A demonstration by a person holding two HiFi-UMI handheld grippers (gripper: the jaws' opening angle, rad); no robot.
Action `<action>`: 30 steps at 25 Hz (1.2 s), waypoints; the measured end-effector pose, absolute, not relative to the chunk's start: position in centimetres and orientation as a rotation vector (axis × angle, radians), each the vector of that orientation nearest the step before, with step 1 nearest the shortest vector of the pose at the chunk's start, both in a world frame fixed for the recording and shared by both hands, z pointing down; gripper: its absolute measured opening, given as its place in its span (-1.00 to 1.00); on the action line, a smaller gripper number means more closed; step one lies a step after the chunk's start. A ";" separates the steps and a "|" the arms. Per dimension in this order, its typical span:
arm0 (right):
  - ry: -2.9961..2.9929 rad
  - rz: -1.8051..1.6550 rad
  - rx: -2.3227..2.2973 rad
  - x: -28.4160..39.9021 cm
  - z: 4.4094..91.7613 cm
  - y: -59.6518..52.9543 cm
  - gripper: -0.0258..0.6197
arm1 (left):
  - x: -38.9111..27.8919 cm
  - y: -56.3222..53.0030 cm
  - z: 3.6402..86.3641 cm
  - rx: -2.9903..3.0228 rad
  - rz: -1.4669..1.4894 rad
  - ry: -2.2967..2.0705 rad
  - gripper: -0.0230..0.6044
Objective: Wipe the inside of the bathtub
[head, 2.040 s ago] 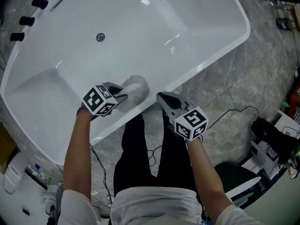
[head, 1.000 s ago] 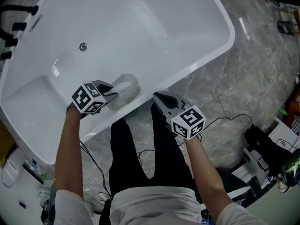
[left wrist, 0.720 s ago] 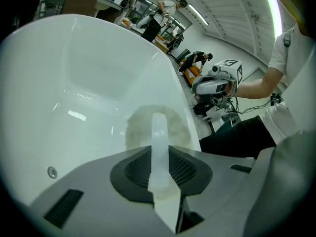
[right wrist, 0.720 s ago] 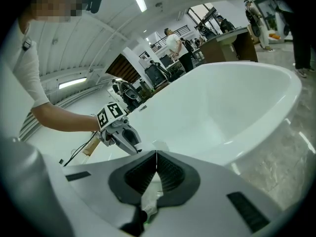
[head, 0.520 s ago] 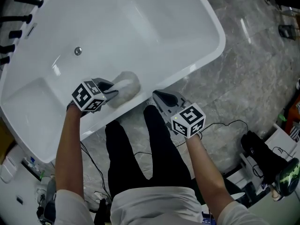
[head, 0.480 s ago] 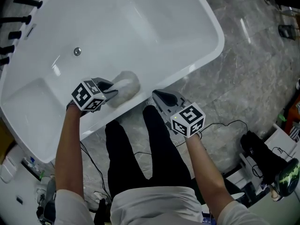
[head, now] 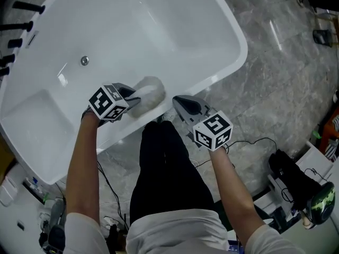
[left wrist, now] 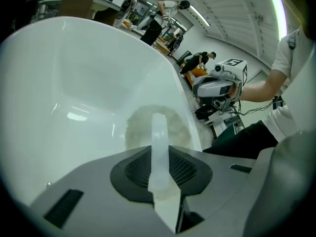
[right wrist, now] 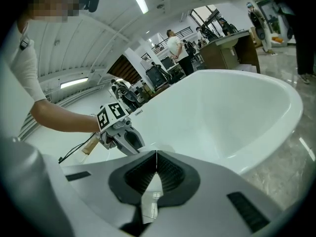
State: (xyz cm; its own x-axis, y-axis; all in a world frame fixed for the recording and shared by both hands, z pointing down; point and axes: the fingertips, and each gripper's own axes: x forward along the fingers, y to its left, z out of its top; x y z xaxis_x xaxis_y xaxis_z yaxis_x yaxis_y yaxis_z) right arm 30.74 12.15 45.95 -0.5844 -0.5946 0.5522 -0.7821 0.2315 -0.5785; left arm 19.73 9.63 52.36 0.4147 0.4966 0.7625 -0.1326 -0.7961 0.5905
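A white bathtub [head: 212,15] fills the upper left of the head view. My left gripper [head: 139,98] is shut on a pale round wiping pad [head: 149,92], which is pressed against the tub's near inner wall just under the rim. In the left gripper view the pad [left wrist: 173,122] shows fuzzy around the closed jaw tips [left wrist: 159,120]. My right gripper [head: 179,101] hangs outside the tub, just over its near rim, shut with nothing in it. In the right gripper view its jaws [right wrist: 156,154] meet, and the left gripper [right wrist: 120,130] shows beyond them.
A round drain [head: 85,61] sits in the tub floor, and black faucet handles [head: 21,16] stand at the far left rim. Grey marble floor [head: 286,78] surrounds the tub. Black cables [head: 249,142] and bags [head: 296,179] lie at the right. The person's legs [head: 164,163] stand against the tub's side.
The left gripper and pad have slid a little right along the tub's near wall. The right gripper stays beside the rim. The view has swung so the tub sits further left.
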 end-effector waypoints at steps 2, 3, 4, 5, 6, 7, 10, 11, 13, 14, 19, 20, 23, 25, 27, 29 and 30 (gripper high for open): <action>-2.272 1.292 1.319 31.0 46.2 12.1 -0.86 | 20.3 9.5 52.3 2.087 1.400 0.323 -0.66; -2.262 1.300 1.324 30.9 46.4 12.1 -0.86 | 20.5 9.5 52.3 2.090 1.396 0.332 -0.66; -2.253 1.304 1.325 30.8 46.5 12.0 -0.86 | 20.7 9.4 52.4 2.094 1.391 0.340 -0.66; -2.245 1.306 1.326 30.7 46.7 11.9 -0.86 | 20.8 9.4 52.4 2.098 1.386 0.347 -0.66; -2.240 1.306 1.327 30.6 46.8 11.8 -0.86 | 20.9 9.3 52.4 2.101 1.380 0.353 -0.66; -2.236 1.305 1.331 30.6 46.8 11.7 -0.86 | 21.1 9.3 52.4 2.103 1.375 0.359 -0.66; -2.216 1.301 1.362 31.0 47.0 11.4 -0.86 | 21.9 9.5 52.4 2.109 1.362 0.393 -0.66; -2.209 1.300 1.376 31.2 47.1 11.1 -0.86 | 22.1 9.4 52.5 2.111 1.358 0.405 -0.66; -2.197 1.300 1.408 31.3 47.2 10.5 -0.86 | 22.3 9.3 52.7 2.112 1.349 0.427 -0.66; -2.195 1.298 1.423 31.4 47.0 10.2 -0.86 | 22.3 9.2 52.8 2.111 1.343 0.435 -0.66; -2.188 1.295 1.447 32.6 46.7 9.6 -0.86 | 23.9 9.3 52.9 2.117 1.335 0.455 -0.66; -2.186 1.294 1.448 32.9 46.7 9.5 -0.86 | 24.3 9.3 52.9 2.117 1.331 0.460 -0.66; -2.185 1.294 1.453 34.3 46.9 9.0 -0.86 | 25.8 8.8 53.2 2.112 1.328 0.464 -0.66; -2.175 1.308 1.451 35.8 47.2 9.3 -0.86 | 26.9 8.8 53.1 2.104 1.333 0.468 -0.66; -2.162 1.314 1.450 37.4 47.5 9.4 -0.86 | 28.0 8.7 53.1 2.097 1.333 0.474 -0.66; -2.166 1.306 1.450 39.1 47.4 8.9 -0.86 | 28.9 8.3 53.2 2.098 1.329 0.469 -0.66; -2.174 1.301 1.447 39.9 47.3 8.6 -0.86 | 29.5 8.1 53.2 2.099 1.329 0.459 -0.66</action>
